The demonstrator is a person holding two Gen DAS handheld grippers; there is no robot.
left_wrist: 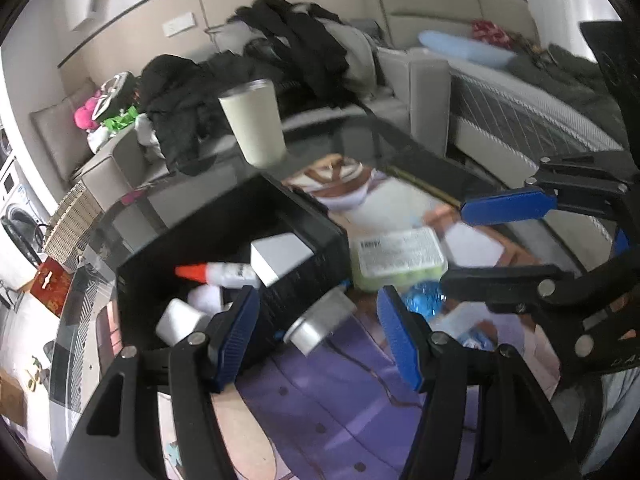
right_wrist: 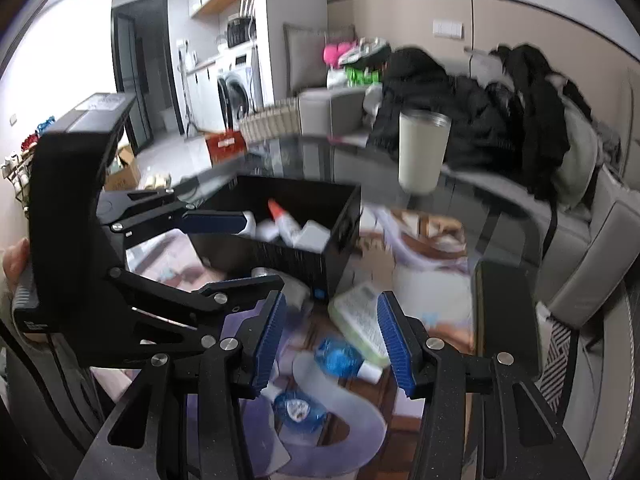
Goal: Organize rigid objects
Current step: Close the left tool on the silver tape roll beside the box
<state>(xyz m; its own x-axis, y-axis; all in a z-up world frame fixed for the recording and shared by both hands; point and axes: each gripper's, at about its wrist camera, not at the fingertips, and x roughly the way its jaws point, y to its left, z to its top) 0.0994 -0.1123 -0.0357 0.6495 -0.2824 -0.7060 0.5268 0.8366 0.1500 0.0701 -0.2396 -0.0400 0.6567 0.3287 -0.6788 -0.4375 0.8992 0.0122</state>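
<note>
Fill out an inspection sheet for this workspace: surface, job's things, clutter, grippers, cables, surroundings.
Surface: glass table with printed sheets beneath.
Job's things: black bin holds an orange-tipped glue bottle and a white box; outside it lie a green-rimmed container, a silver cap and a blue crumpled wrapper.
Clutter: cream tumbler standing behind the bin.
Grippers: left gripper open, empty, by the cap; right gripper open, empty, above the wrapper.
Cables: nothing seen.
Surroundings: grey sofa piled with dark clothes; washing machine.
</note>
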